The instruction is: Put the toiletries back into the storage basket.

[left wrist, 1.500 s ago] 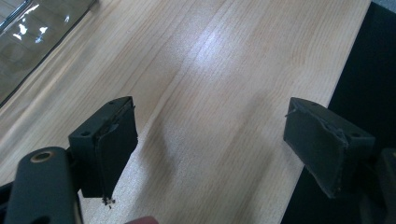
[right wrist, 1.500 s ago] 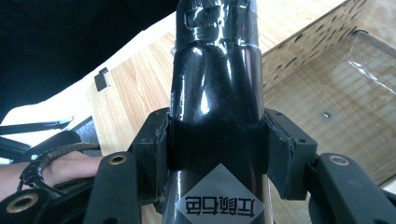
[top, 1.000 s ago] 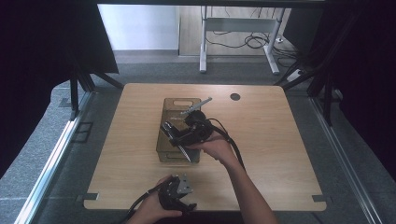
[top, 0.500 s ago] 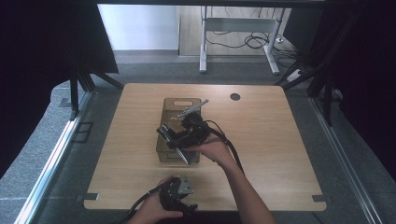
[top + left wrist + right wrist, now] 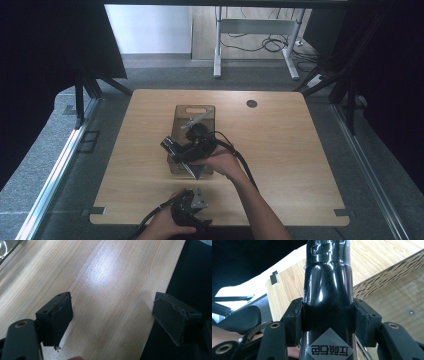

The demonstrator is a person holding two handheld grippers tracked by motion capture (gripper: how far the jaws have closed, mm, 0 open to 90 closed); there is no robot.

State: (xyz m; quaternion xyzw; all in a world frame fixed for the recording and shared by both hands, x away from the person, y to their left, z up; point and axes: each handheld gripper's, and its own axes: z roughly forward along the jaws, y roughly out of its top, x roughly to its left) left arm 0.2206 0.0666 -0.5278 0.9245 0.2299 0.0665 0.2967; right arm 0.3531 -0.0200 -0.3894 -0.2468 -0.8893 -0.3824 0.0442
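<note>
Right tool (image 5: 328, 315) is clamped on a glossy black bottle (image 5: 327, 287), both jaws pressed against opposite sides of its body just above a silver diamond-shaped label (image 5: 329, 347) with printed characters; the wrapped cap end points away from the camera. Seen from the high view, the right tool (image 5: 187, 150) holds the bottle (image 5: 172, 146) lying roughly level over the near half of a clear plastic tray (image 5: 195, 111) that stands on the wooden surface (image 5: 290, 150). The tray's transparent wall and floor appear to the right of the bottle in the right gripper view (image 5: 392, 297), and the tray has a cut-out handle at its far end. A grey elongated item (image 5: 196, 120) lies inside the tray, beyond the tool. Left tool (image 5: 112, 320) is spread wide with nothing between its jaws, hovering low above the bare wood beside the surface's edge. From the high view, the left tool (image 5: 189, 210) sits at the near edge of the surface, well apart from the tray.
</note>
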